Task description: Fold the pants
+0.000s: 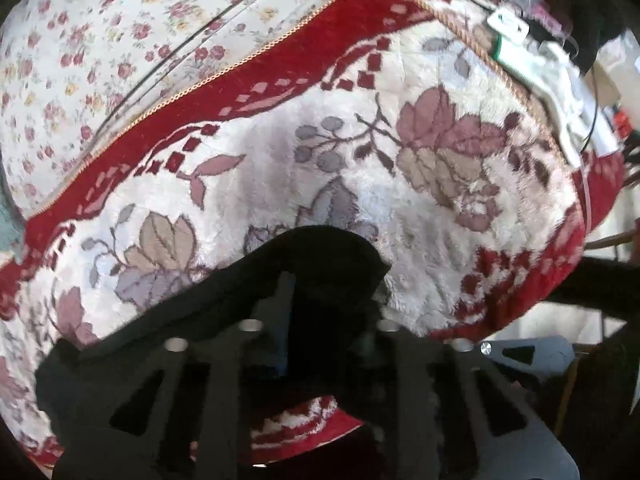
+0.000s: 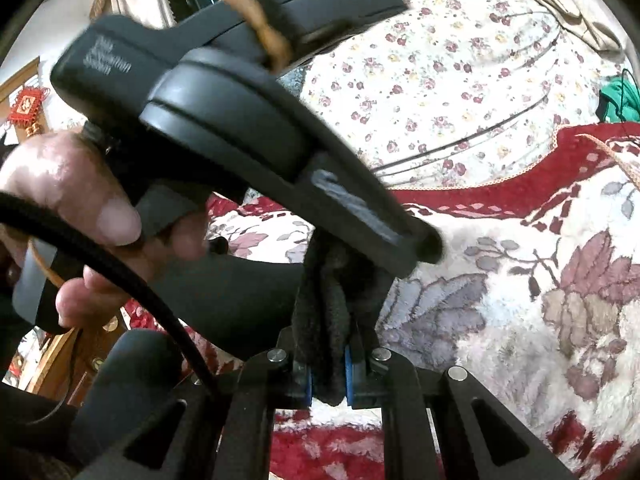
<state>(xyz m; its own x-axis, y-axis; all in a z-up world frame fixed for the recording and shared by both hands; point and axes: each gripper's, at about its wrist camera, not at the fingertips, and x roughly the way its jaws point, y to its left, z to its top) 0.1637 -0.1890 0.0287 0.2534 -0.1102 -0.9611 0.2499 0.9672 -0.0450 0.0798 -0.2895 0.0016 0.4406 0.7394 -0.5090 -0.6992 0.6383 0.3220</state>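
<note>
The black pants drape over my left gripper, whose fingers are shut on the cloth; the fabric hides the fingertips. In the right wrist view a bunched fold of the black pants hangs pinched between the blue pads of my right gripper. The left gripper's body, held in a hand, crosses just in front of and above the right gripper, close to the same bunch of cloth. Both are held above a plush red and white floral blanket.
The blanket lies on a bed with a small-flower sheet beyond its red border. White cables and boxes sit at the far right bed edge. A black cable runs from the left gripper. Green cloth lies at right.
</note>
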